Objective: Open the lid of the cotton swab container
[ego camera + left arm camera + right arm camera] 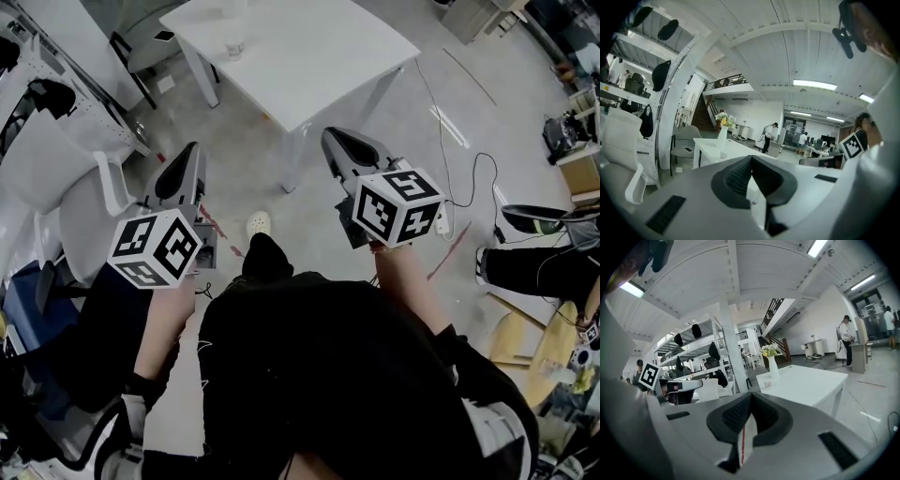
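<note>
The left gripper [751, 159] has its jaws pressed together with nothing between them. Beyond them stands a white table [740, 149] bearing a vase of flowers [723, 135] and, just in front of it, a small container [723, 153]. A grey chair [686, 140] stands to the left, and people [768, 137] are far behind.

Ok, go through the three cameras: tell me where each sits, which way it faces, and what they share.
Head view: on the person's head, looking steeply down at floor and table; shows both forearms, left gripper and right gripper.
Left gripper view: on the left gripper, facing the table and vase along its shut fingers; right gripper's cube at right.
Right gripper view: on the right gripper, facing the table along shut fingers; left gripper's cube at left.
Shared: table in all three; vase in both gripper views.
</note>
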Available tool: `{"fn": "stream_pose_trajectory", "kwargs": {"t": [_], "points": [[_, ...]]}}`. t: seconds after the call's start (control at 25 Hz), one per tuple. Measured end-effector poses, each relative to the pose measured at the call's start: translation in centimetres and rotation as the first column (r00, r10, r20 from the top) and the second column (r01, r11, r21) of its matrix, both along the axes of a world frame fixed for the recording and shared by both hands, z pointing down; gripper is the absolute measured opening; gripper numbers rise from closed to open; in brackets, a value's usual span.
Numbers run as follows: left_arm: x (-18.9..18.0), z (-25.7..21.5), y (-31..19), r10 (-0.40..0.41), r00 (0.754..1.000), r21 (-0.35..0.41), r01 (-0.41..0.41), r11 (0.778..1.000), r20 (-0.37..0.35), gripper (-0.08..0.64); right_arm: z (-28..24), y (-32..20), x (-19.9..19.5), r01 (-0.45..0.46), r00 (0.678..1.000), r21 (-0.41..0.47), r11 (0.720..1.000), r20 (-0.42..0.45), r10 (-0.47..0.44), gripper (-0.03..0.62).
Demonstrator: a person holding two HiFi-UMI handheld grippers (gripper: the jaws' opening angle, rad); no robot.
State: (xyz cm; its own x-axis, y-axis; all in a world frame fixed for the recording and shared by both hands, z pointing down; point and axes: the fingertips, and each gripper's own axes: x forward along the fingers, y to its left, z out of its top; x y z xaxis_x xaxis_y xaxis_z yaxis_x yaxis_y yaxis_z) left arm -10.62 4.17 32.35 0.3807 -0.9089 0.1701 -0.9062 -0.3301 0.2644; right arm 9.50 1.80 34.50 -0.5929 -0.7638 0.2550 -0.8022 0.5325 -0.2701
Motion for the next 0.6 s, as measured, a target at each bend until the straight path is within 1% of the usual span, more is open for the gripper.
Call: {"fn": "stream_pose_trajectory", "kwargs": {"t": [0.12,0.24,0.6], "points": [[-0.7,0.2,-2.1,0.001,1.0,-0.003,-0.001,1.0,0.001,0.011,0.0,-1.7,-0.4,-0.009,1.0,-0.001,1.0,-0.011,0.009,0.005],[-1.4,0.0,-4.8,0.004,1.0,-0.001,-0.004,1.0,-0.02,0.011,-0.5,-4.0,-0.6,-0.023,0.999,0.005,1.0,-0.024,0.023,0.005],[-2.8,-1.9,-13.6,0.055,0.998,0.028,-0.055,0.998,-0.026,0.011,-2.3,-11.4,-1.5,-0.079,0.996,0.02,0.997,-0.032,0.08,0.005]]}}
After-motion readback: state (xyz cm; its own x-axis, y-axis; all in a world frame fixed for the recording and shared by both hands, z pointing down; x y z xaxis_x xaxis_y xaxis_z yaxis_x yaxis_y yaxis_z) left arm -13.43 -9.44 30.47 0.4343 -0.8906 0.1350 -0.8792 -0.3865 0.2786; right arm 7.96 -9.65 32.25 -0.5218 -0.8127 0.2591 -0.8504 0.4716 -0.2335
